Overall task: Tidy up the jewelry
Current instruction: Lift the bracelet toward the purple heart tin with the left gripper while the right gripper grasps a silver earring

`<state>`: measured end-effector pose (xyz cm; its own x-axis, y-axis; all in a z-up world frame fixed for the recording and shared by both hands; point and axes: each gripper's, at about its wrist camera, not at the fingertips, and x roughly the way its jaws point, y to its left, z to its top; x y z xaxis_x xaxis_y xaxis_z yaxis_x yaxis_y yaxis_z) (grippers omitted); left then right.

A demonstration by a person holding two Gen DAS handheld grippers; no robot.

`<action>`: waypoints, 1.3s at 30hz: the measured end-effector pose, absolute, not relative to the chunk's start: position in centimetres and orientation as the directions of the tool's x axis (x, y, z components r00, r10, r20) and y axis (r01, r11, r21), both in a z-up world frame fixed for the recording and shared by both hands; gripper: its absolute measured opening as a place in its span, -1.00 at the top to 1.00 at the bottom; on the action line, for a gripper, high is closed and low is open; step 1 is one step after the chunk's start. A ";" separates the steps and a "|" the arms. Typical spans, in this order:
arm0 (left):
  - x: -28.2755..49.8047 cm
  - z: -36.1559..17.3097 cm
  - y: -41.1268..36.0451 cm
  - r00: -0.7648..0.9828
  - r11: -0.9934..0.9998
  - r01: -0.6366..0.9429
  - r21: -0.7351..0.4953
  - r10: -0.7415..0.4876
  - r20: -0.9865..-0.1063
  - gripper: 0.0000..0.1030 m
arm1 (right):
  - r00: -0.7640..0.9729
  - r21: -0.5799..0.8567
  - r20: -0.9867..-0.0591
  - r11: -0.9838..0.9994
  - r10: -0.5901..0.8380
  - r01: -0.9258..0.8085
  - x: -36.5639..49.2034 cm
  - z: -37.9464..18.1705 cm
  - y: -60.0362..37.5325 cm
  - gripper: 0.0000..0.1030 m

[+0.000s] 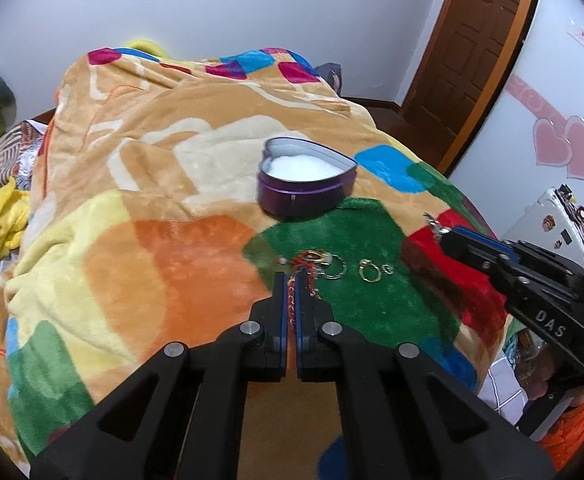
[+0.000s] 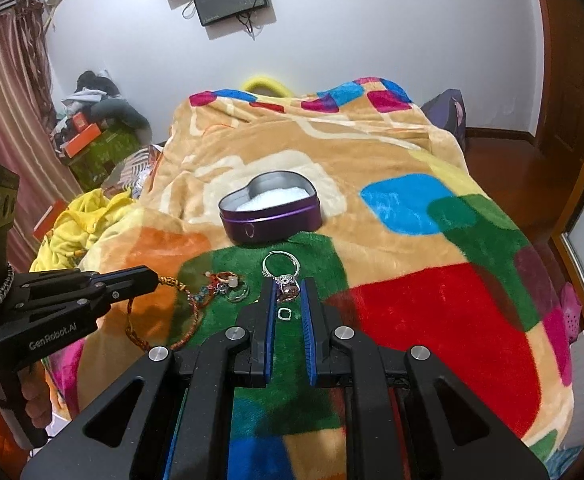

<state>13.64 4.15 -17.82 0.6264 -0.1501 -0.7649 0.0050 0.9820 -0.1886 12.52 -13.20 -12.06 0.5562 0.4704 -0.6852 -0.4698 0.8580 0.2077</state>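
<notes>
Left wrist view: the left tongs [image 1: 290, 280] are pinched nearly closed on a red braided bracelet [image 1: 292, 300] over the blanket's [image 1: 172, 248] green patch. Gold rings [image 1: 367, 271] lie just right; the heart-shaped tin [image 1: 305, 196] sits farther off.

Right wrist view: the right tongs [image 2: 288, 292] are part open yet grip a silver bracelet [image 2: 282, 270], near the tin [image 2: 270, 220]. A small ring [image 2: 284, 313] lies between the fingers.

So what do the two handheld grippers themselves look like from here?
Both are matte black plastic with silver pivot pins and blue pads lining the fingers. The left gripper carries white "GenRobot.AI" lettering; the right gripper shows "DAS". An orange sleeve sits behind the right one.
</notes>
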 end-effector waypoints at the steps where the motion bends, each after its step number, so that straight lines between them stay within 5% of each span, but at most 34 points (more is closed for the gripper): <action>1: 13.5 -17.6 4.5 0.630 0.981 0.001 -0.194 -0.151 -0.762 0.98 | 0.560 0.206 -0.682 0.858 0.470 -0.470 12.4 -11.9 -13.1 0.79; 25: 18.5 -11.7 5.5 0.769 0.990 0.030 -0.140 -0.112 -0.629 0.98 | 0.644 0.157 -0.597 0.857 0.477 -0.490 14.5 -8.8 -11.5 0.79; 39: 23.8 -13.2 5.1 0.751 0.987 0.060 -0.149 -0.143 -0.644 0.98 | 0.623 0.151 -0.622 0.853 0.474 -0.499 18.3 -10.7 -10.2 0.79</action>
<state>23.77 5.14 -13.19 0.7513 -0.1427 -0.6444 0.0600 0.9871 -0.1486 18.27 -10.16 -10.66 0.6230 0.4744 -0.6219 -0.4988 0.8534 0.1514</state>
